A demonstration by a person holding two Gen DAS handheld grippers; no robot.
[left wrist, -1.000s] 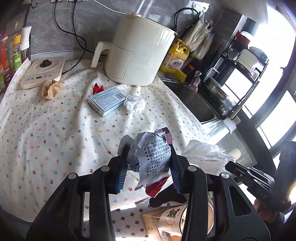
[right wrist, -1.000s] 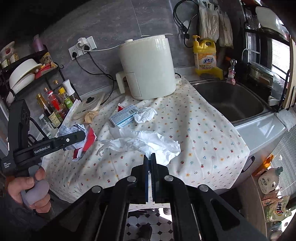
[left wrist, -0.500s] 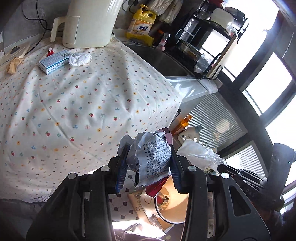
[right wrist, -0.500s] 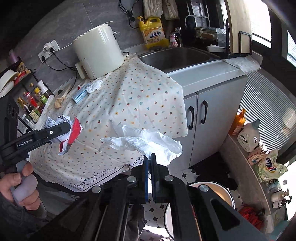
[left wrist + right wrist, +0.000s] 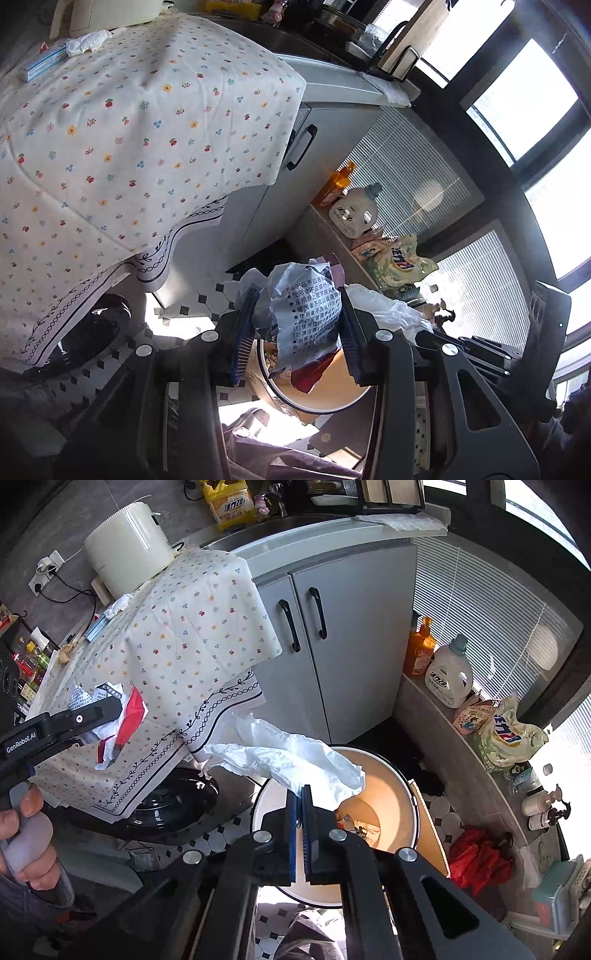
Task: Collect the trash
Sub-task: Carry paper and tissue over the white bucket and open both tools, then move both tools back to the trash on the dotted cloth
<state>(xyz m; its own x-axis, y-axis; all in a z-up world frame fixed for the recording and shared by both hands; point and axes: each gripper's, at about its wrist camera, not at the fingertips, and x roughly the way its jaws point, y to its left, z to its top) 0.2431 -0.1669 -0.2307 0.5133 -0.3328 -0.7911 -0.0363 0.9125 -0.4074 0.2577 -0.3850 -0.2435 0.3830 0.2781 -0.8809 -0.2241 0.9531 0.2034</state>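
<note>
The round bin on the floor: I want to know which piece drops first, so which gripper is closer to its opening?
Right, probably. The right gripper holds the white tissue just over the bin; the left gripper, with its printed wrapper, looks further off beside the tablecloth.

The side of the left gripper reads "GenRobot.AI" in white letters, seen to the left of the right gripper's jaws. The crumpled wrapper clamped between the left gripper's jaws carries rows of printed Chinese characters, one row starting with "(1)"; the rest is too creased to read. Beyond those jaws, a pale soft bag on the ledge shows large blue and red letters, only partly legible. The yellow jug far above the right jaws bears blue Chinese characters.
</note>
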